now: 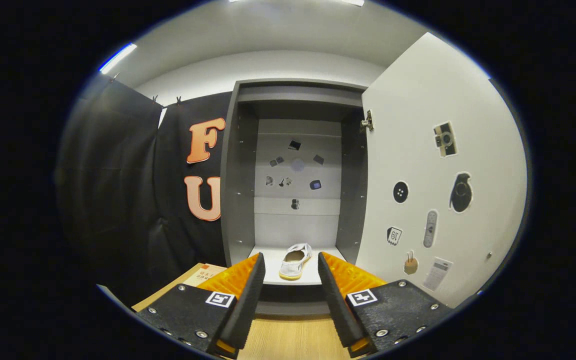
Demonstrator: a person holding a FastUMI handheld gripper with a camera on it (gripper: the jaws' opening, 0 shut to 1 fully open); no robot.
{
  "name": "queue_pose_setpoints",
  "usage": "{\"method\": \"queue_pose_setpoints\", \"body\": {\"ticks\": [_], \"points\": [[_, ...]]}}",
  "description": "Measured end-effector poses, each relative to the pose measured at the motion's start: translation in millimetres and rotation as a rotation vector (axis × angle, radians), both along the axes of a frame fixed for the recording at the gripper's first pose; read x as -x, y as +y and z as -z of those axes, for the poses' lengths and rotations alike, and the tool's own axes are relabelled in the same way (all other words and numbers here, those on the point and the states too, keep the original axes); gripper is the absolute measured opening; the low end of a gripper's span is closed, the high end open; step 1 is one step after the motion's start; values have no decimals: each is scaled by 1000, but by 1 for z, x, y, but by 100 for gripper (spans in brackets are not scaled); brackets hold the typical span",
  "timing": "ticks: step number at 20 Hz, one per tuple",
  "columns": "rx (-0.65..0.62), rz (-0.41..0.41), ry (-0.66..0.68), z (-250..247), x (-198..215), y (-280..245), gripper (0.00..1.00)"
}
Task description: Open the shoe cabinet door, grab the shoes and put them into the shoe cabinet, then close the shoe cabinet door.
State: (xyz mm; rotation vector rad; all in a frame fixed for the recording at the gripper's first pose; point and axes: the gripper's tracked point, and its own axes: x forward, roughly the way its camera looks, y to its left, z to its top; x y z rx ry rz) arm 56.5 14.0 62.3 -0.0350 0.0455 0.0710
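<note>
Light: bright, even, from ceiling strip lamps [118,57] above left and far overhead.
Shadows: cabinet [295,170] upper interior dim.
Glare: mild on open door [438,165].
Distortion: strong fisheye bending at edges.
Focus: sharp throughout.

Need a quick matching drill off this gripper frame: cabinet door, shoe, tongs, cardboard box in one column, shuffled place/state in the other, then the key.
Things
1. cabinet door
2. shoe
3. tongs
4. cardboard box

Place or state
A. open, holding nothing
B. lying on the cabinet's bottom shelf, just beyond the fingertips
C. swung open, stickers on its inner face
D. on the floor beside the cabinet, against the booth's black cloth wall

Pairs: 1-C, 2-B, 3-A, 4-D
</note>
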Motion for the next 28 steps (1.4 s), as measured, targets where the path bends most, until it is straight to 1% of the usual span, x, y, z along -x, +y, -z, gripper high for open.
{"method": "queue_pose_setpoints", "body": {"ticks": [2, 5, 6, 8, 13, 19, 22, 25, 28], "points": [[-10, 2, -15, -3, 14, 2, 73], [-19, 19, -17, -2, 33, -4, 78], [-22, 22, -19, -2, 40, -4, 81], [-29, 30, -24, -3, 52, -6, 83], [-25, 66, -45, -12, 86, -28, 84], [-33, 171, -72, -26, 135, -87, 85], [-36, 232, -66, -21, 152, -124, 85], [-50, 301, -47, -12, 162, -170, 85], [-64, 371, -42, -3, 161, -216, 86]]}}
